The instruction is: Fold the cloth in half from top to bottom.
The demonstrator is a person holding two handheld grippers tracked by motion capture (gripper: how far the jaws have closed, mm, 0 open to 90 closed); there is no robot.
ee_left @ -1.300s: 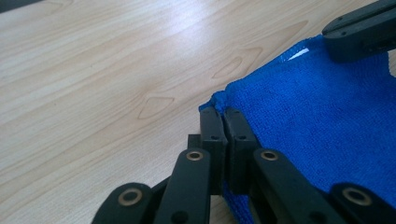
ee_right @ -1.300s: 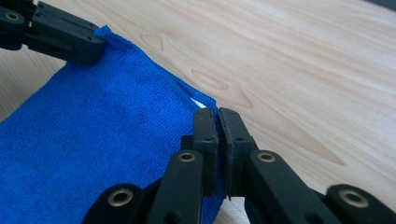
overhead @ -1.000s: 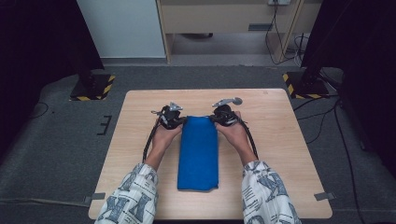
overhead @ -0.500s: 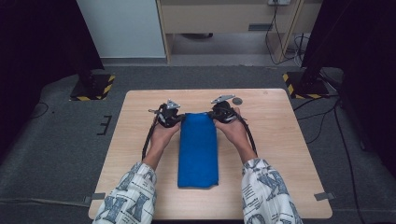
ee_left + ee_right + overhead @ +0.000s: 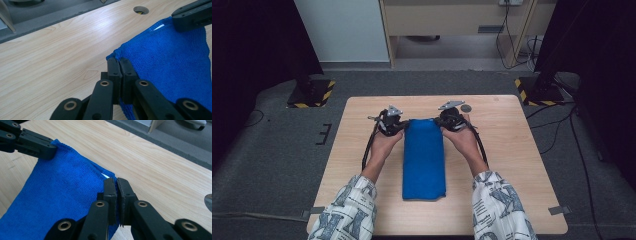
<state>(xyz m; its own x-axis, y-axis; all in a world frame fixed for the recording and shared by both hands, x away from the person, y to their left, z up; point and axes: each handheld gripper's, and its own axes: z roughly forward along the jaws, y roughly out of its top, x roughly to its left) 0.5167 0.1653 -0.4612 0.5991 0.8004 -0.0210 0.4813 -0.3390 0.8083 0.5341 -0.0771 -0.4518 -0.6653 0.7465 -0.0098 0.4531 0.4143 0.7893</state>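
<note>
A blue towel [image 5: 424, 157], folded into a long strip, lies down the middle of the wooden table [image 5: 522, 165]. My left gripper [image 5: 401, 125] pinches the towel's far left corner, and in the left gripper view its jaws [image 5: 119, 62] are shut on the blue towel [image 5: 165, 62] edge. At the far right corner my right gripper [image 5: 443, 121] does the same; in the right gripper view it [image 5: 116, 182] is shut on the hem of the towel [image 5: 62, 192], where a white label peeks out. Both corners look lifted slightly off the wood.
A round cable hole [image 5: 466, 108] is in the table just beyond the right gripper, also seen as the hole [image 5: 141, 10]. Black cables trail from both grippers along the forearms. Grey carpet and stand bases with yellow-black tape [image 5: 311, 95] surround the table.
</note>
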